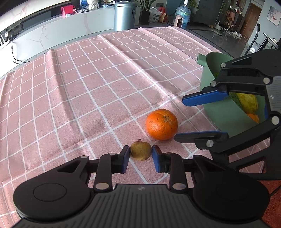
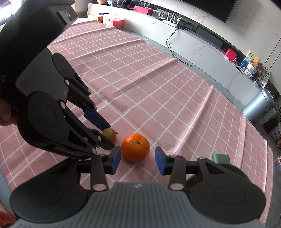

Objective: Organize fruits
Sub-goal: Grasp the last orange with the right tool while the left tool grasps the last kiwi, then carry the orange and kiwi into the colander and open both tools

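A small yellow-brown pear [image 1: 140,151] lies on the pink checked cloth, and my left gripper [image 1: 140,157] is shut on it, a blue pad pressed to each side. Just beyond it sits an orange [image 1: 161,124]. In the right wrist view the orange [image 2: 135,147] rests on the cloth just ahead of my right gripper [image 2: 137,162], which is open with a gap on both sides of the fruit. The left gripper [image 2: 111,136] comes in from the left there, clamped on the pear [image 2: 108,132]. The right gripper [image 1: 179,120] straddles the orange's right side in the left wrist view.
A green bowl [image 1: 209,79] stands at the table's right edge with a yellow-green fruit [image 1: 248,101] and an orange piece [image 1: 253,117] inside. The cloth [image 1: 98,73] stretches far to the back and left. A metal bin [image 1: 125,15] stands beyond the table.
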`<action>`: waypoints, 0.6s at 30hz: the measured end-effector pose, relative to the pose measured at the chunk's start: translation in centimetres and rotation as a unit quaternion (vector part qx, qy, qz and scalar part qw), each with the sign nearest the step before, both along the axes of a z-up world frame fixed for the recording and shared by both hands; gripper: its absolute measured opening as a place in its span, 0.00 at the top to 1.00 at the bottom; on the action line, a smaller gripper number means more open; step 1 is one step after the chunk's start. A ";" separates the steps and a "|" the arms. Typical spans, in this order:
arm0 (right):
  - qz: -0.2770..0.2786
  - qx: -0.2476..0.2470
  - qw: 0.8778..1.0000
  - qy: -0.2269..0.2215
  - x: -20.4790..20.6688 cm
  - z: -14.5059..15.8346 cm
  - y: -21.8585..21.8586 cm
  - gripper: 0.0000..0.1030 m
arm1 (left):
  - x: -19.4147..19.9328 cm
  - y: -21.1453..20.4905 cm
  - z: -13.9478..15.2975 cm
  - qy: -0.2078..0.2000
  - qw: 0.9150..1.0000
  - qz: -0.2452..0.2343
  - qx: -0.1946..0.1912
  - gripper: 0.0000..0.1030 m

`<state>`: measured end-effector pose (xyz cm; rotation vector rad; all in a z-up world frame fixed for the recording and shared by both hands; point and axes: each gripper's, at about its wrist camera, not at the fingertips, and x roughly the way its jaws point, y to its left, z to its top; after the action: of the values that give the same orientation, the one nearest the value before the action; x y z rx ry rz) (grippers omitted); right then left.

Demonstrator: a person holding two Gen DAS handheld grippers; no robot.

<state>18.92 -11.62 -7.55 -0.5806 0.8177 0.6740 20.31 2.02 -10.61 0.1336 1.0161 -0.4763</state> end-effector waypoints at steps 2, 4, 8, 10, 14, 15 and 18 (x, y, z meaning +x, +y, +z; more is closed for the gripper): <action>0.001 -0.003 1.000 0.003 0.2 -0.2 0.2 0.62 | -0.1 0.3 0.2 -0.001 1.000 0.002 -0.002 0.70; 0.002 -0.007 1.000 0.007 0.5 -0.4 0.5 0.62 | -0.1 0.8 0.6 -0.005 1.000 0.010 -0.004 0.70; -0.004 -0.015 1.000 0.021 1.3 -0.8 1.1 0.62 | -0.1 1.7 1.4 -0.010 0.999 0.029 -0.017 0.70; -0.011 -0.019 0.999 0.027 1.8 -1.1 1.4 0.62 | 0.0 2.0 1.6 -0.011 0.999 0.035 -0.026 0.70; -0.017 -0.015 0.999 0.044 2.3 -1.4 1.9 0.61 | 0.2 2.2 1.7 -0.014 0.999 0.040 -0.029 0.70; -0.017 -0.019 0.999 0.041 2.3 -1.5 2.1 0.61 | 0.2 2.2 1.7 -0.014 0.999 0.041 -0.029 0.70; -0.019 -0.029 0.999 0.036 2.3 -1.7 2.5 0.60 | 0.4 2.4 1.4 -0.010 0.998 0.044 -0.031 0.70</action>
<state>21.20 -9.09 -9.24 -0.5952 0.9151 0.6408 20.67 4.39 -9.20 0.0374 0.9821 -0.4253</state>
